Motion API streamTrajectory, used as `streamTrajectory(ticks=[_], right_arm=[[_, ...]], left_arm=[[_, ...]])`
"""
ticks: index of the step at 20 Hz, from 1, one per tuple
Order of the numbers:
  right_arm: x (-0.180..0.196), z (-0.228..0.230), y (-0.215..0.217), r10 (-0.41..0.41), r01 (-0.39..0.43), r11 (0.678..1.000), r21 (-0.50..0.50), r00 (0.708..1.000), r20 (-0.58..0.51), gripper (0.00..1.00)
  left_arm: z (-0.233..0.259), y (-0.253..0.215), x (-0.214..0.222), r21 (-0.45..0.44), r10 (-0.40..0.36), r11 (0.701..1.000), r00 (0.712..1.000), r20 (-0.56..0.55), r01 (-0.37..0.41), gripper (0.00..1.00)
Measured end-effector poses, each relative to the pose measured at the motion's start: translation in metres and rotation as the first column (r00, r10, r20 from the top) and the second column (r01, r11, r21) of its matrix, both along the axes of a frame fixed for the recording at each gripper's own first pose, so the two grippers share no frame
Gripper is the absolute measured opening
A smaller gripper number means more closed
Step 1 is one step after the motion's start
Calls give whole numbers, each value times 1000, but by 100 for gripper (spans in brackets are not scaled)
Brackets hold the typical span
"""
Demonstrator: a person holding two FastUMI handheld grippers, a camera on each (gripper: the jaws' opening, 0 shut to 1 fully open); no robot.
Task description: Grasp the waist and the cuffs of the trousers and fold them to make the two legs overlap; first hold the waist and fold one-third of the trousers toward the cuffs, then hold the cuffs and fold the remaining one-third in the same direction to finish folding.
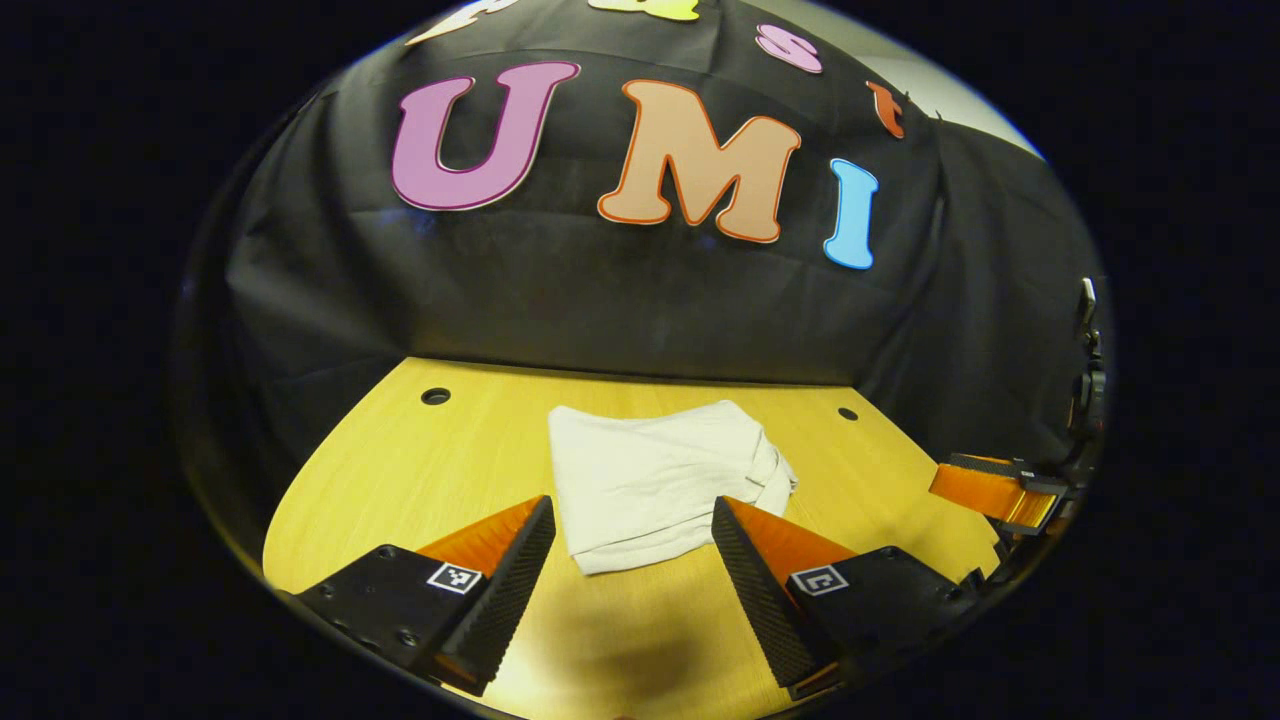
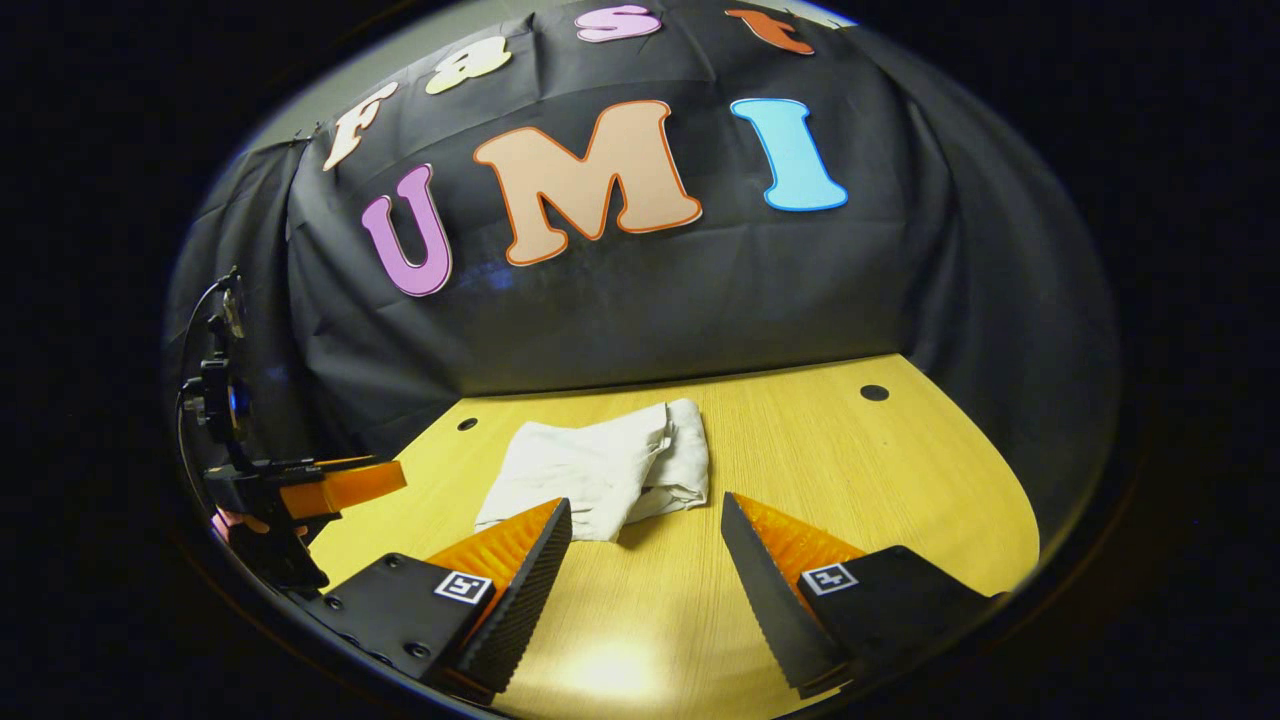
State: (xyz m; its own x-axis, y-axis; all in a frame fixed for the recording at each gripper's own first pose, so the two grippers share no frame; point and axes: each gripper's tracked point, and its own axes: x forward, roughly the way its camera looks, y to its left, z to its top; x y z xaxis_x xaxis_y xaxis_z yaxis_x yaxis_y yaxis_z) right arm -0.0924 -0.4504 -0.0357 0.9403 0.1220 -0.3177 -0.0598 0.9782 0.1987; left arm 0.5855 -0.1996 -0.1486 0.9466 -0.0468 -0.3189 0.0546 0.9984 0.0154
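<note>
One pair of white trousers (image 1: pixel 655 480) lies folded into a compact, layered bundle on the wooden counter (image 1: pixel 400 470), toward its far side, near the black cloth wall (image 1: pixel 600 290). In the left gripper view the bundle is roughly rectangular, with its stacked fold edges bunched at the right end. In the right gripper view the same trousers (image 2: pixel 600 470) show a rounded, doubled-over end on the right and a flatter flap spreading to the left.

There are two tools. The left tool (image 1: pixel 633 525) hovers just in front of the bundle with its jaws spread wide and nothing between them; the near edge of the cloth shows in the gap between the fingers, and I cannot tell whether the tips touch it. The right tool (image 2: pixel 646 525) is likewise wide open and empty, poised over bare counter (image 2: pixel 850 470) just in front of the trousers' near edge.

Each view also catches the other tool off to the side: the right tool (image 1: pixel 990 490) at the right edge of the left gripper view, the left tool (image 2: pixel 340 485) at the left edge of the right gripper view.

Two round holes (image 1: pixel 436 396) are set in the counter near its back edge, one on each side of the trousers.
</note>
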Motion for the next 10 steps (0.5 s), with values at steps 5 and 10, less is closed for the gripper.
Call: streamTrajectory(ticks=[5, 10], right_arm=[[-4, 6, 1, -35, 35, 999, 10, 999, 6, 97], [-6, 9, 0, -58, 58, 998, 3, 998, 13, 96]], left_arm=[[-12, 11, -21, -51, 12, 999, 999, -36, -14, 96], [-25, 14, -28, -72, 5, 997, 997, -81, -11, 96]])
